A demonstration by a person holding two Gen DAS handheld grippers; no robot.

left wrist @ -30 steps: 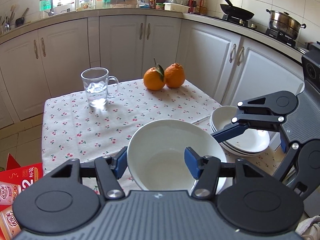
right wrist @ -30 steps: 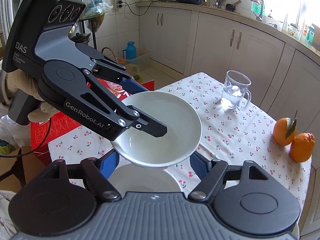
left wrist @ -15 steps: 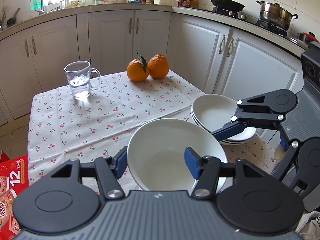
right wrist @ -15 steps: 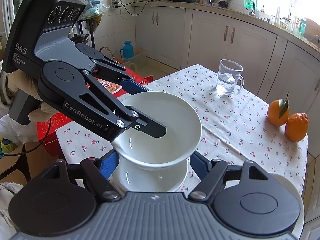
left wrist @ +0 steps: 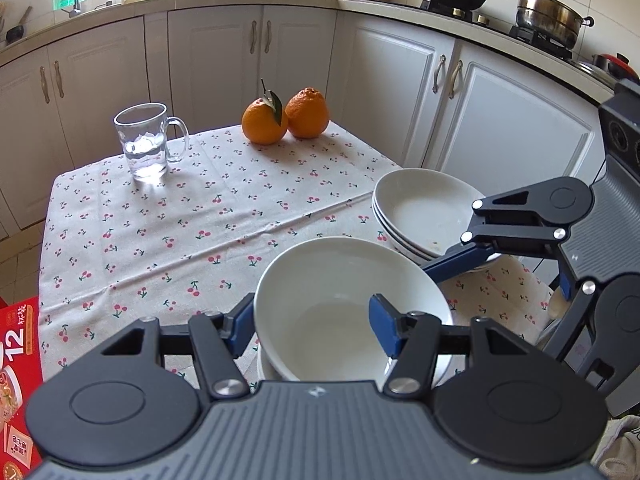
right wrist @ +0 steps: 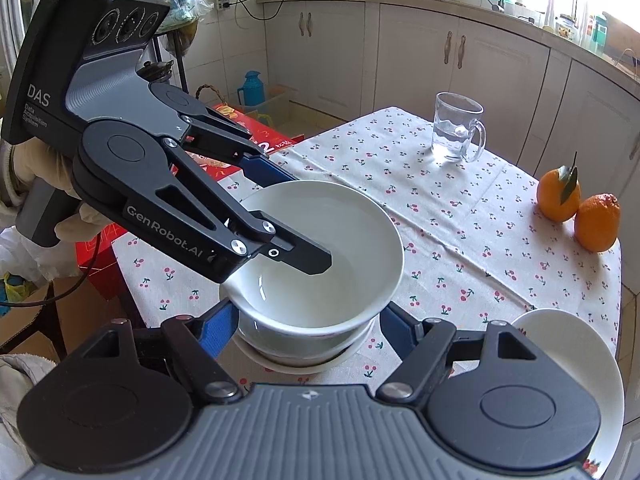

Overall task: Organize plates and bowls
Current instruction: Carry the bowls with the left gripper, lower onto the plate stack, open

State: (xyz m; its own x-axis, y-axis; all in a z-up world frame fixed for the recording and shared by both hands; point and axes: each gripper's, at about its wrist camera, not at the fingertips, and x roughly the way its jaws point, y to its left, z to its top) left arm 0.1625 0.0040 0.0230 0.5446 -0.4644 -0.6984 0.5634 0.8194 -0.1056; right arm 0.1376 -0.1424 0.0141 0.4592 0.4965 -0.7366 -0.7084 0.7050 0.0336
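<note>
White bowl (left wrist: 344, 300) lowered, plain, glossy, empty

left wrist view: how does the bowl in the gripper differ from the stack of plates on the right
The bowl is deep with steep walls; the stacked plates are shallow and wide. The bowl is one piece, pinched at its rim by the left gripper; the stacked plates lie nested on the tablecloth. The bowl looks clean inside; the top plate shows small specks. Both are plain glossy white.

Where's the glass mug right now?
The glass mug stands at the table's far left in the left wrist view, left of the two oranges.
</note>
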